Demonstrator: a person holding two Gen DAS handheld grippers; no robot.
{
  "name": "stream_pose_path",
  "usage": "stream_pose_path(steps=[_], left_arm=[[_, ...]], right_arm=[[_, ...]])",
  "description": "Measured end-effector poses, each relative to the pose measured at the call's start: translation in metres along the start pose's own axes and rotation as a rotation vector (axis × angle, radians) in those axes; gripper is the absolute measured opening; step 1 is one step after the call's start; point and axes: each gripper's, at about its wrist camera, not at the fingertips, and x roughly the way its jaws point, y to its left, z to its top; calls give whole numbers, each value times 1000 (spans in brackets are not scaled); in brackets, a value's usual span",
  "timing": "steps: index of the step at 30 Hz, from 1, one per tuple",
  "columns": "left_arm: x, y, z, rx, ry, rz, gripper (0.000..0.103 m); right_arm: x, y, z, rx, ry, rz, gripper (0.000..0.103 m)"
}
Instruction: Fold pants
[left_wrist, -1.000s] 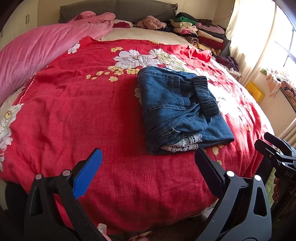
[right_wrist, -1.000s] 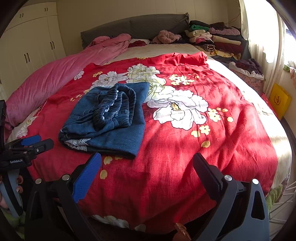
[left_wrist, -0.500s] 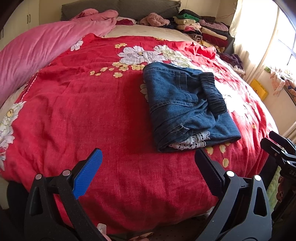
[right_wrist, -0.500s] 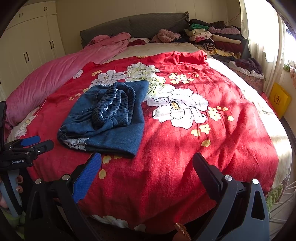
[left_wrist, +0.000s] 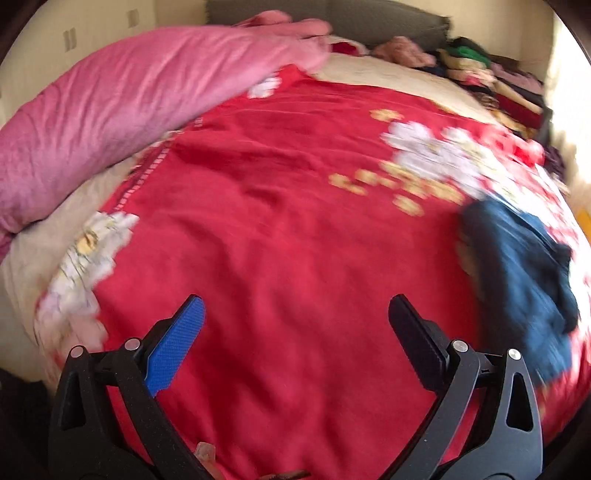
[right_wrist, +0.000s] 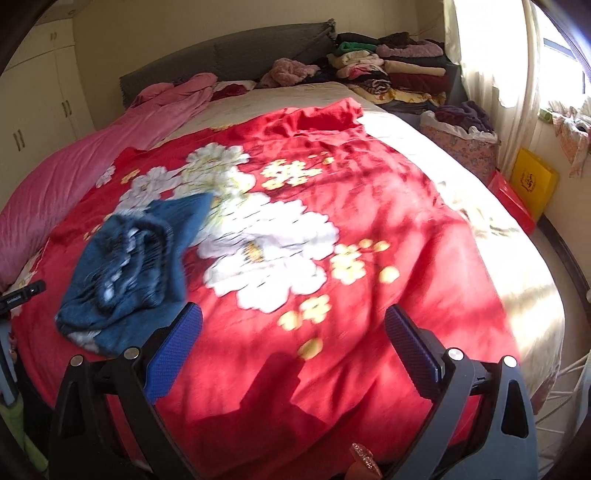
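Left wrist view, blurred throughout. Left claw spread wide over the red blanket, holding nothing; one blue pad on one finger, one black finger opposite. One pair of jeans, folded into a bundle, lying on the blanket far toward its right edge, well apart from the claw. One long pink quilt bunched along the blanket's left side. One pile of clothes beyond the blanket's far right corner.

Right wrist view, also somewhat blurred. Right claw spread wide above the blanket's near edge, empty; two blue pads facing inward. Same single pair of jeans on the blanket's left half, waistband bunched on top, near corner just beside one blue pad. One large white flower printed mid-blanket, touching the jeans' right side. Pink quilt left of the blanket. Stack of clothes past the blanket's far end, one full basket and one yellow bag off the blanket's right side. Part of a black gadget at the blanket's left edge.
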Motion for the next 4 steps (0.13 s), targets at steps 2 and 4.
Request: stream_pose_path(steps=[2, 4], left_arm=[[28, 24, 30, -35, 18, 65, 94], [54, 42, 55, -75, 28, 118, 94]], right_arm=[[27, -40, 22, 59, 25, -73, 98], [58, -86, 43, 134, 49, -186, 98]])
